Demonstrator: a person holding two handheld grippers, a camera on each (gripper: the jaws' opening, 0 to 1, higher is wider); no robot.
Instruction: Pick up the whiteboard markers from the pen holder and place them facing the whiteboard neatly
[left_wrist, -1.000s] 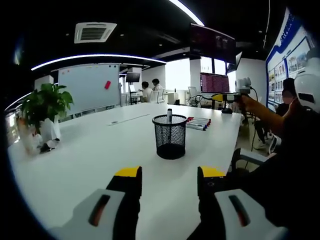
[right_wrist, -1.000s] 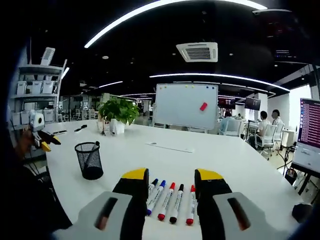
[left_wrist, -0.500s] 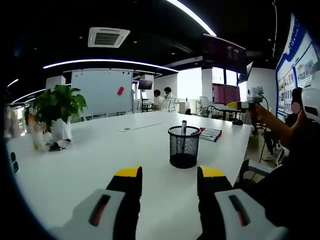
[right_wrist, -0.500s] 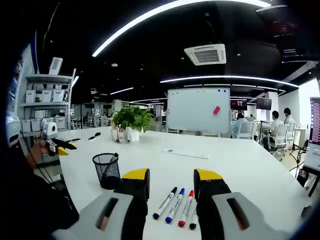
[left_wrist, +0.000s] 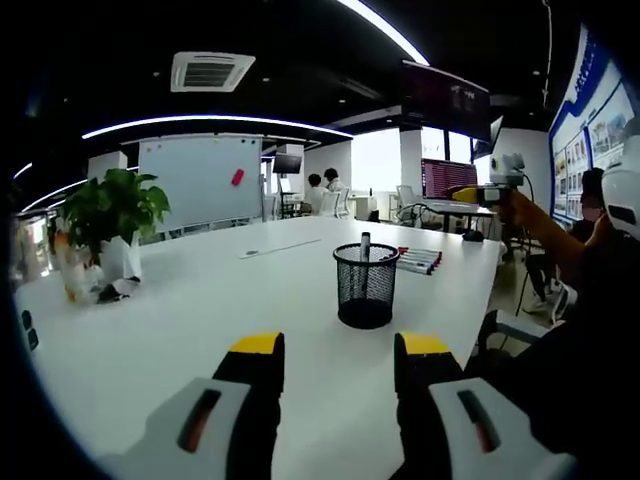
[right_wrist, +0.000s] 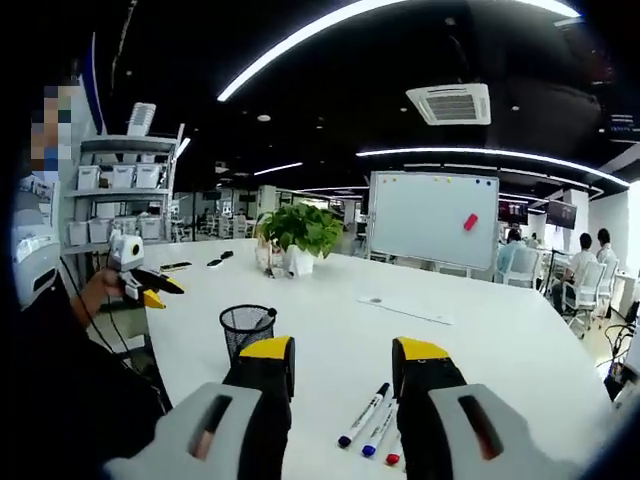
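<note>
While the left gripper (left_wrist: 338, 360) hangs open and empty above the white table (left_wrist: 180, 330), a black mesh pen holder (left_wrist: 365, 285) stands ahead, one marker (left_wrist: 365, 242) upright inside. Right gripper (right_wrist: 343, 366) is likewise open, empty; red- and blue-capped whiteboard markers (right_wrist: 372, 425) lie side by side beneath it.

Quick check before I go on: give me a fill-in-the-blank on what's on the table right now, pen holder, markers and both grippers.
1. The black mesh pen holder has ____ marker sticking out of it.
2. The laid-out markers rest flat on the ____ table.
3. The left gripper and right gripper both have their jaws ____ and hold nothing.
4. A red magnet sits on the ____.

Missing words: one; white; open; whiteboard
</note>
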